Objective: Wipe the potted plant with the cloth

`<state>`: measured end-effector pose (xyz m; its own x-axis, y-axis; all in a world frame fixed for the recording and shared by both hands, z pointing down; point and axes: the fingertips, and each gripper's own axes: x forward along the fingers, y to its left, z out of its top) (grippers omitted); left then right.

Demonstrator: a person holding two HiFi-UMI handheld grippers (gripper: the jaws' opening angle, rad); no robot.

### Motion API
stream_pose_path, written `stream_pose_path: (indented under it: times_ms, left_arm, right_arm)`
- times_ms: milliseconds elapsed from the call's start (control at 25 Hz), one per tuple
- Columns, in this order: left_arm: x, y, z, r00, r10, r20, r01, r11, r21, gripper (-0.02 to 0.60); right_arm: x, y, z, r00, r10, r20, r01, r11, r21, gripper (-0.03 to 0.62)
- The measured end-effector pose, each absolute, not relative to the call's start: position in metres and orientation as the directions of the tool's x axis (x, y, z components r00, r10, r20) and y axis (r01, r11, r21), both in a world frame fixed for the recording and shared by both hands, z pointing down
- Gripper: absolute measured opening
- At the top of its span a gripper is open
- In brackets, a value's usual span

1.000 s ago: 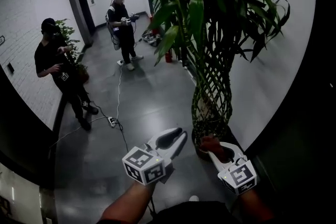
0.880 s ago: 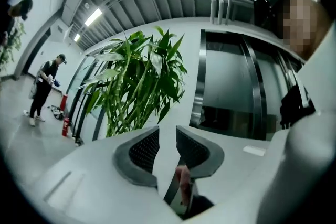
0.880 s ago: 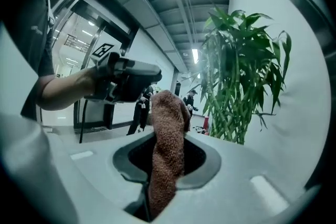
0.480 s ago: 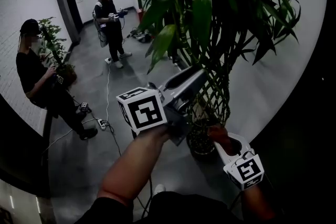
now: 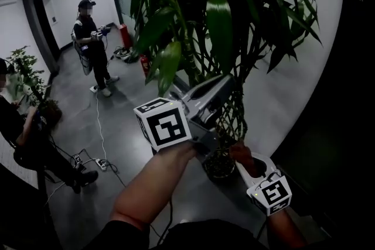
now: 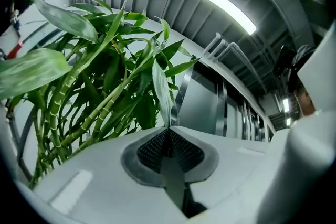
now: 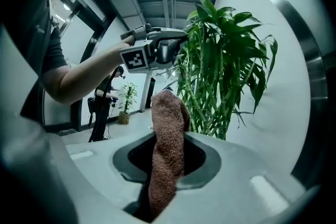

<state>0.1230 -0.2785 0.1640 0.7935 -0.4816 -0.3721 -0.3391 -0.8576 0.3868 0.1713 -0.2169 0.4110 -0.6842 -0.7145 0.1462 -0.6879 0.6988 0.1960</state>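
Observation:
The tall potted plant (image 5: 217,20) with braided stalks stands in a dark pot (image 5: 218,165) by the white wall. My left gripper (image 5: 225,86) is raised among the lower leaves. In the left gripper view its jaws (image 6: 168,131) are closing, and a long green leaf (image 6: 160,86) runs down between the pads, pinched at its tip. Low beside the pot, my right gripper (image 5: 246,158) is shut on a brown knitted cloth (image 7: 168,144), which sticks up out of its jaws. From the right gripper view, the left gripper (image 7: 178,39) shows against the plant (image 7: 226,60).
A person (image 5: 94,44) stands at the back of the corridor. Another person (image 5: 23,137) is at the left by a small potted plant (image 5: 23,73). A cable with a power strip (image 5: 101,162) lies on the grey floor. A red extinguisher (image 5: 144,64) stands near the wall.
My left gripper rose from near the pot up into the leaves, opened wide and has come together on a leaf. The right gripper shifted a little, still holding the cloth.

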Motion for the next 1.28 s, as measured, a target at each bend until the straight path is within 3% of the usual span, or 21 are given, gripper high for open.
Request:
stream_pose_path:
  times_ms: [160, 280, 480, 640, 800, 920, 1040, 1280]
  left_arm:
    - [0.115, -0.279, 0.172, 0.816, -0.443, -0.371, -0.308, -0.877, 0.369, 0.023]
    - [0.102, -0.284, 0.187, 0.810, -0.490, -0.323, -0.401, -0.864, 0.306, 0.021]
    - [0.094, -0.294, 0.202, 0.804, -0.537, -0.255, -0.495, -0.842, 0.214, 0.020]
    - [0.089, -0.302, 0.212, 0.792, -0.577, -0.199, -0.553, -0.816, 0.167, 0.020]
    - [0.081, -0.309, 0.219, 0.758, -0.629, -0.172, -0.614, -0.778, 0.134, 0.018]
    - [0.080, -0.311, 0.227, 0.752, -0.641, -0.152, -0.625, -0.767, 0.143, 0.018]
    - [0.080, -0.306, 0.228, 0.741, -0.656, -0.143, -0.648, -0.755, 0.104, 0.018]
    - [0.079, -0.302, 0.228, 0.723, -0.678, -0.133, -0.679, -0.733, 0.041, 0.018]
  right_arm:
    - [0.164, -0.215, 0.389, -0.647, -0.750, 0.141, -0.701, 0.657, 0.277, 0.066]
    - [0.154, -0.220, 0.344, -0.627, -0.772, 0.101, -0.687, 0.610, 0.395, 0.066]
    - [0.128, -0.236, 0.226, -0.558, -0.830, -0.004, -0.605, 0.404, 0.686, 0.066]
    - [0.100, -0.263, 0.154, -0.512, -0.857, -0.055, -0.515, 0.254, 0.819, 0.066]
    - [0.083, -0.292, 0.095, -0.469, -0.872, -0.139, -0.465, 0.110, 0.879, 0.066]
    - [0.080, -0.311, 0.065, -0.470, -0.862, -0.187, -0.505, 0.089, 0.859, 0.065]
    - [0.083, -0.332, 0.056, -0.439, -0.886, -0.150, -0.518, 0.113, 0.848, 0.064]
    - [0.076, -0.340, 0.080, -0.421, -0.902, -0.099, -0.379, 0.076, 0.922, 0.065]
